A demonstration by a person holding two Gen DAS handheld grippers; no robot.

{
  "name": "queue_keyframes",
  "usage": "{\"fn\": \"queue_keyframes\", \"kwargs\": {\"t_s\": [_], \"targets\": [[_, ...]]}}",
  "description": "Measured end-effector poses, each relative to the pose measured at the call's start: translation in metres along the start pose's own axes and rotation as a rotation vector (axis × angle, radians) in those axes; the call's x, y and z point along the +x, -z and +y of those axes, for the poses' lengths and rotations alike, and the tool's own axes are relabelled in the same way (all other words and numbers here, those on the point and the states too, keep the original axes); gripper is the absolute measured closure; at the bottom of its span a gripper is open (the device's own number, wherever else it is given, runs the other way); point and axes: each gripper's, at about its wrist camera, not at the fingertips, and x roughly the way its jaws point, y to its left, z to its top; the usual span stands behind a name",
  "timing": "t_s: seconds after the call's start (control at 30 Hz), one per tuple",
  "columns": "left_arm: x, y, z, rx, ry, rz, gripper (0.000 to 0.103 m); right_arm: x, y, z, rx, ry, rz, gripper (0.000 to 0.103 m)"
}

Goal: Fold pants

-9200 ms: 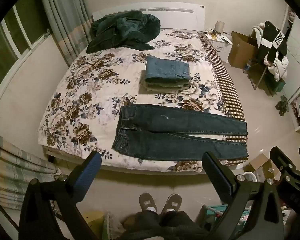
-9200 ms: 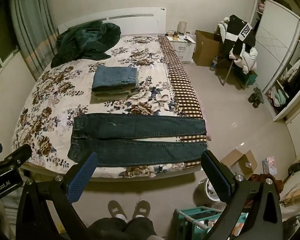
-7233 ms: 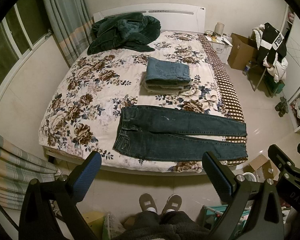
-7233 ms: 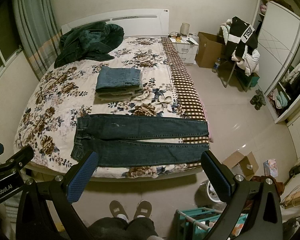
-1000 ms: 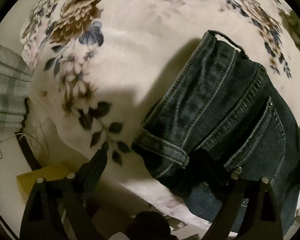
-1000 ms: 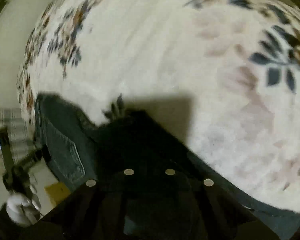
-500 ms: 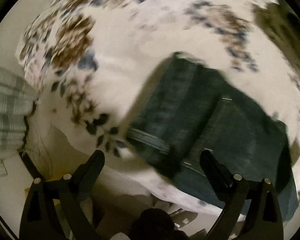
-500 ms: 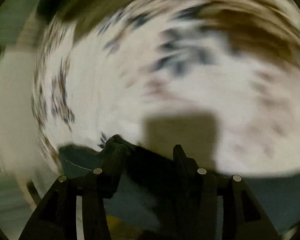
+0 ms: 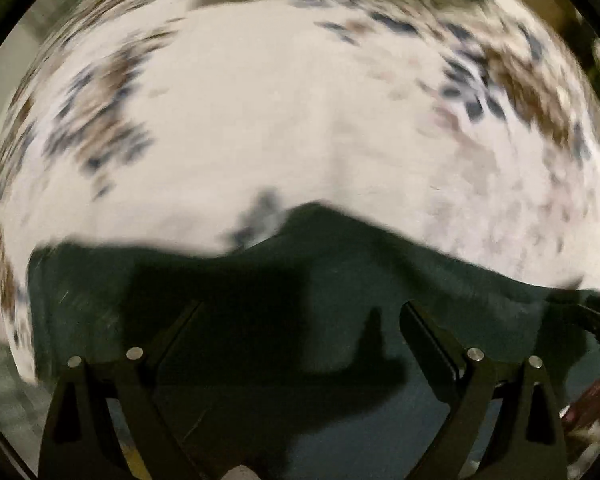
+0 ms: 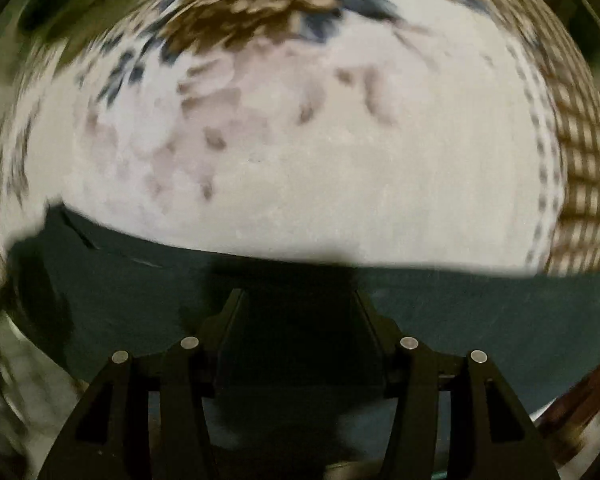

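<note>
Left gripper [image 9: 300, 312]: jaws spread wide, two dark fingers [image 9: 424, 332] rising from the 7 and 5 o'clock edges of the left wrist view, nothing pinched between them. Directly under and between them, dark blue jeans [image 9: 340, 280], filling the lower band from 9 to 3 o'clock, upper edge humped toward 12 o'clock near centre. Contact between fingertips and denim impossible to judge through the blur and shadow. Beyond the jeans, toward 12 o'clock, a pale floral bedspread [image 9: 300, 112], brown and blue blossoms smeared by motion at 10 and 2 o'clock. At 3 o'clock, a dark blurred shape at the frame edge, not identifiable.

Right gripper [image 10: 298, 296]: fingers [image 10: 228, 312] drawn partway in, a gap left between them, tips sunk in deep shadow; whether anything is caught there cannot be told. Jeans [image 10: 480, 308] lying as a flat dark band across the right wrist view from 9 to 3 o'clock, beneath and just ahead of the tips. Further out toward 12 o'clock, the same bedspread [image 10: 320, 168], with a large brown flower at 12 o'clock. At 3 o'clock, a brown checked border strip [image 10: 584, 168] running along the bedspread's edge.
</note>
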Motion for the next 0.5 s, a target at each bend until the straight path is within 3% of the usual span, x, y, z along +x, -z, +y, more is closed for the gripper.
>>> {"fn": "queue_keyframes", "kwargs": {"t_s": [0.07, 0.2, 0.27, 0.3, 0.33, 0.5], "targets": [[0.025, -0.01, -0.018, 0.046, -0.059, 0.033, 0.003, 0.009, -0.001, 0.004, -0.142, 0.045, 0.026, 0.047], [0.035, -0.018, -0.016, -0.011, -0.053, 0.048, 0.0, 0.024, 0.006, 0.013, -0.351, 0.115, 0.052, 0.05], [0.028, -0.018, -0.014, -0.011, -0.059, 0.04, 0.0, 0.021, 0.009, 0.013, -0.399, 0.111, 0.027, 0.074], [0.025, -0.014, -0.019, -0.014, -0.063, 0.037, 0.0, 0.018, 0.011, 0.013, -0.415, 0.114, 0.007, 0.095], [0.023, -0.012, -0.018, -0.019, -0.068, 0.034, 0.0, 0.015, 0.012, 0.012, -0.427, 0.133, -0.017, 0.099], [0.015, -0.002, -0.007, -0.056, -0.079, 0.019, 0.0, -0.006, 0.021, -0.009, -0.397, 0.147, -0.111, 0.102]]}}
